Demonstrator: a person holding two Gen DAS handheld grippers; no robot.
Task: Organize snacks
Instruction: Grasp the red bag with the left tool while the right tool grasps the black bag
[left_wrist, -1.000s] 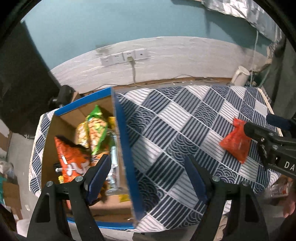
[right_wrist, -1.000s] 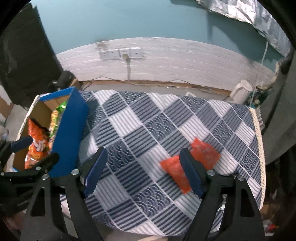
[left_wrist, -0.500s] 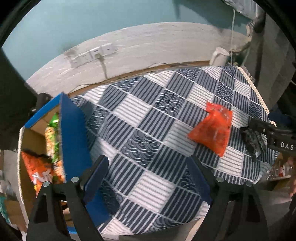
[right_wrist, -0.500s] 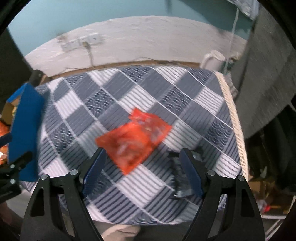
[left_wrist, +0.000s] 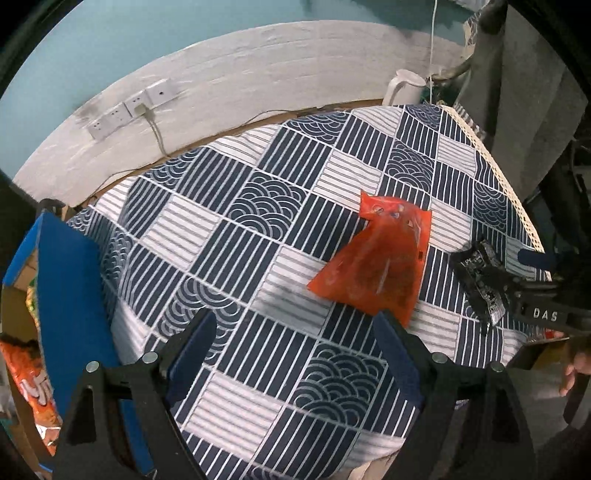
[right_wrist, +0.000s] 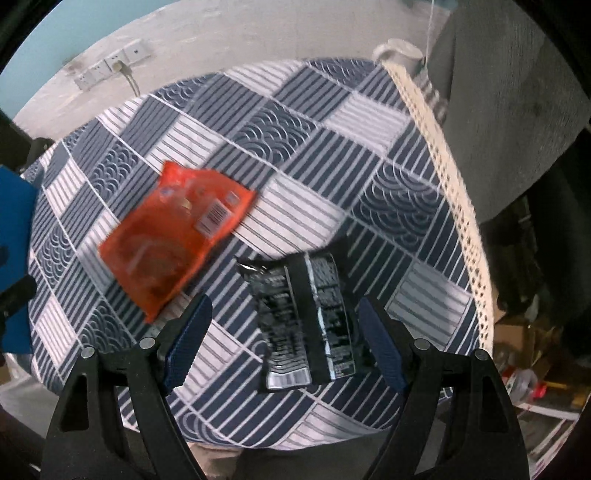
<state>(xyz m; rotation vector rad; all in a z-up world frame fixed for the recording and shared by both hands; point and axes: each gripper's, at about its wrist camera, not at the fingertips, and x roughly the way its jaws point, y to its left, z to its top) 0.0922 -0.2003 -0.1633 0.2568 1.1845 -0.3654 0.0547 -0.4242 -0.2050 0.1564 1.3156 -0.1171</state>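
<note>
Two loose snack packets lay on the checkered tabletop (left_wrist: 236, 229) as both tools hung above it with their blue-padded fingers spread wide and nothing between them. The orange packet (left_wrist: 373, 262) lay flat near the middle of the cloth. In the left wrist view its long axis ran on a diagonal, the narrow sealed end toward the far wall and the broad end toward the near edge, where one corner sat just behind the right finger of the left tool (left_wrist: 299, 354). In the right wrist view the same orange packet (right_wrist: 173, 236) showed a barcode label near its far right corner.

The black packet (right_wrist: 306, 325), printed in white, lay just beside the orange one and nearer the cloth's lace-trimmed right edge. Its long axis ran roughly away from the camera, with its near end close to the tabletop's front edge. It sat between the fingers of the right tool (right_wrist: 288, 343), which hung above it without touching; the frame was slightly blurred. From the left wrist, the black packet (left_wrist: 480, 280) appeared at the right, partly behind the right tool (left_wrist: 532, 291).

At the left stood one blue-walled cardboard box (left_wrist: 70, 295) holding at least one orange chip bag (left_wrist: 33, 384); other contents were mostly hidden. One white kettle (left_wrist: 402, 86) stood behind the tabletop's far corner.
</note>
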